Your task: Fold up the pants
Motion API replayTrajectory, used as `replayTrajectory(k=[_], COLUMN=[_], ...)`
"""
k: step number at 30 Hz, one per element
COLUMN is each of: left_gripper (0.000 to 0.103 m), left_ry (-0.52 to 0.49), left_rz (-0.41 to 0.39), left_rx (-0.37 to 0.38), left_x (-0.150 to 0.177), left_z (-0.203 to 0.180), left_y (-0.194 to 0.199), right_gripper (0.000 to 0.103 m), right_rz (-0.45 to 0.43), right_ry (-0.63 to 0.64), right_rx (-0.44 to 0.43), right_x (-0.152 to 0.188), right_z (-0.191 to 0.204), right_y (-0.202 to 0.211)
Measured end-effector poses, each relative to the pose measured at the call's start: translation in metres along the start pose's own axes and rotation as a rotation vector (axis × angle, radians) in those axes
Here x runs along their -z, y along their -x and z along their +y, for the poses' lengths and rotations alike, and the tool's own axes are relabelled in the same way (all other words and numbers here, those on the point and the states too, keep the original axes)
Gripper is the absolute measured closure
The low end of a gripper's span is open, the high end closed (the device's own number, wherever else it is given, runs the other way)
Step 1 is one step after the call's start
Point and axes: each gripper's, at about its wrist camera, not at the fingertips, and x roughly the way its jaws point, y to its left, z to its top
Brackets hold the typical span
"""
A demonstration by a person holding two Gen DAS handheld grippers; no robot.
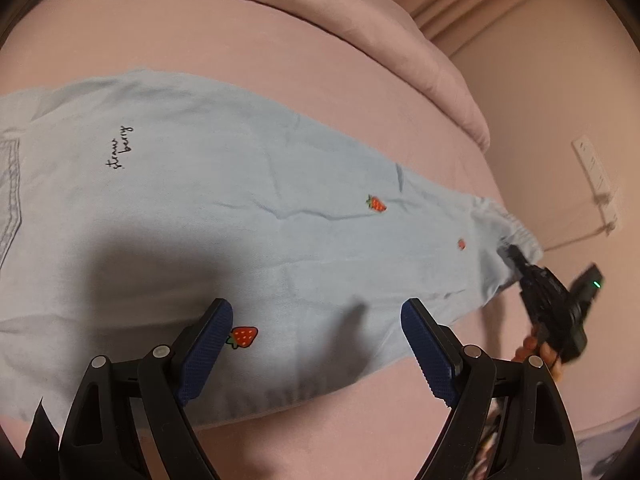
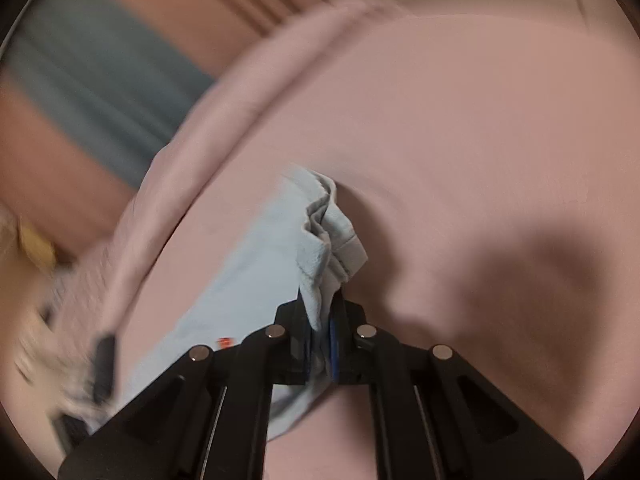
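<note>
your pants [image 1: 240,216] lie flat and lengthwise on the pink bed sheet [image 1: 304,80], pale blue with small strawberries and the words "straw berry". take the pants as the landmark. your left gripper [image 1: 316,344] hangs over their near edge, about mid-leg, fingers spread wide with nothing between them, a strawberry print just beside the left pad. your right gripper [image 2: 320,340] sits at the far cuff end [image 2: 332,232], fingers pressed together and pinching the gathered cuff fabric. a folded pink blanket [image 1: 360,12] lies beyond the pants' far edge. the right wrist view is blurred.
</note>
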Motion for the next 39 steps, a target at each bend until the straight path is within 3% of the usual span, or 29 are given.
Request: replayTrajectory(k=[4, 6, 7, 10, 14, 16, 19, 20, 22, 24, 27, 31, 37, 38, 39], left_gripper=[0.017, 0.014, 0.007, 0.002, 0.002, 0.002, 0.006, 0.012, 0.053, 0.072, 0.085, 0.085, 0.085, 0.085, 0.084], left_ry=[0.064, 0.094, 0.102, 0.117, 0.186, 0.222, 0.228, 0.231, 0.225, 0.202, 0.159, 0.135, 0.162, 0.181, 0.2], left_rz=[-0.056, -0.064, -0.066, -0.064, 0.051, 0.072, 0.036, 0.033, 0.051, 0.064, 0.012, -0.056, -0.095, -0.084, -0.07], left_rx=[0.14, 0.233, 0.261, 0.316, 0.272, 0.263, 0.298, 0.3, 0.283, 0.271, 0.239, 0.211, 0.097, 0.057, 0.028], left_x=[-0.007, -0.01, -0.012, -0.018, -0.029, -0.031, -0.035, -0.037, -0.041, -0.043, -0.046, -0.055, -0.06, -0.061, -0.061], left_z=[0.001, -0.002, -0.003, -0.005, 0.005, 0.009, 0.006, 0.004, -0.001, -0.005, -0.003, 0.012, 0.05, 0.06, 0.067], left_y=[0.021, 0.027, 0.029, 0.024, -0.02, -0.034, -0.029, -0.03, -0.035, -0.038, -0.023, -0.002, 0.013, 0.012, 0.011], right_gripper=[0.096, 0.096, 0.095, 0.094, 0.093, 0.093, 0.091, 0.091, 0.091, 0.092, 0.092, 0.092, 0.09, 0.086, 0.074], right_rz=[-0.081, -0.086, -0.082, -0.035, 0.091, 0.074, 0.034, 0.039, 0.043, 0.029, -0.012, -0.038, 0.016, 0.031, 0.048], right_ry=[0.417, 0.612, 0.727, 0.901, 1.006, 1.094, 1.147, 1.146, 1.152, 1.163, 1.193, 1.212, 1.254, 1.261, 1.265], right_rx=[-0.033, -0.076, -0.094, -0.111, -0.13, -0.088, -0.089, -0.1, -0.094, -0.092, -0.074, -0.099, -0.193, -0.196, -0.199], right_x=[0.013, 0.039, 0.061, 0.114, 0.171, 0.195, 0.2, 0.199, 0.2, 0.205, 0.214, 0.222, 0.248, 0.253, 0.256], right_z=[0.094, 0.134, 0.156, 0.189, 0.202, 0.206, 0.212, 0.212, 0.209, 0.209, 0.219, 0.235, 0.267, 0.27, 0.271], right_y=[0.022, 0.029, 0.028, 0.013, -0.015, -0.016, -0.009, -0.009, -0.008, -0.003, 0.003, 0.01, 0.003, 0.0, -0.002])
